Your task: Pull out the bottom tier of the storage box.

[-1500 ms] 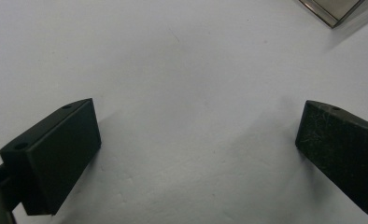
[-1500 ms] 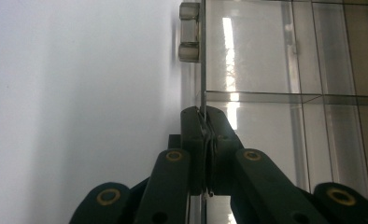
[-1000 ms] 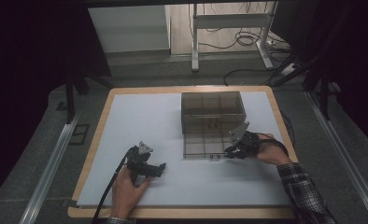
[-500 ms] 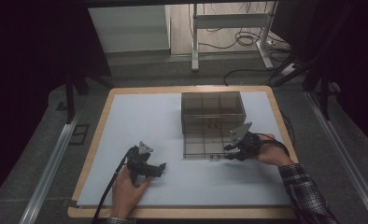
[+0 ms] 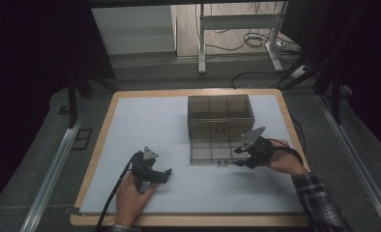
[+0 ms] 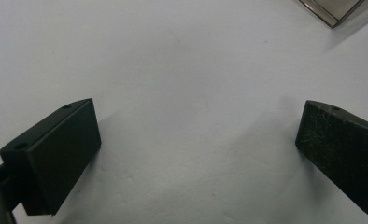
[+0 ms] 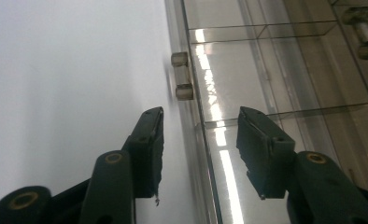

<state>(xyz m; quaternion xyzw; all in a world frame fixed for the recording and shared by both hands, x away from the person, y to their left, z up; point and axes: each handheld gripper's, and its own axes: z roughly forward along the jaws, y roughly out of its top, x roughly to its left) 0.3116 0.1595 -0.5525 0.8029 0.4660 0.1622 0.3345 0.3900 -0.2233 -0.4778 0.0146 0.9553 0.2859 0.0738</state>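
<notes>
A smoky clear compartment box (image 5: 220, 113) stands on the white mat, its hinged lid (image 5: 210, 147) lying flat toward me. My right gripper (image 5: 241, 157) is at the lid's front right corner. In the right gripper view the jaws (image 7: 201, 140) straddle the lid's edge (image 7: 197, 100) just short of a small latch (image 7: 182, 77). They have just been opening and the pads stand clear of the edge. My left gripper (image 5: 167, 173) rests on the mat at the front left, open with nothing between its jaws (image 6: 196, 149).
The white mat (image 5: 145, 125) lies on a wooden board (image 5: 104, 125) with a raised rim. A small metal part (image 7: 362, 30) sits inside one box compartment. A corner of the box (image 6: 334, 9) shows far ahead of the left gripper.
The right gripper's jaws look a little wider apart at the lid's edge. Both hands and the box have stayed where they were.
</notes>
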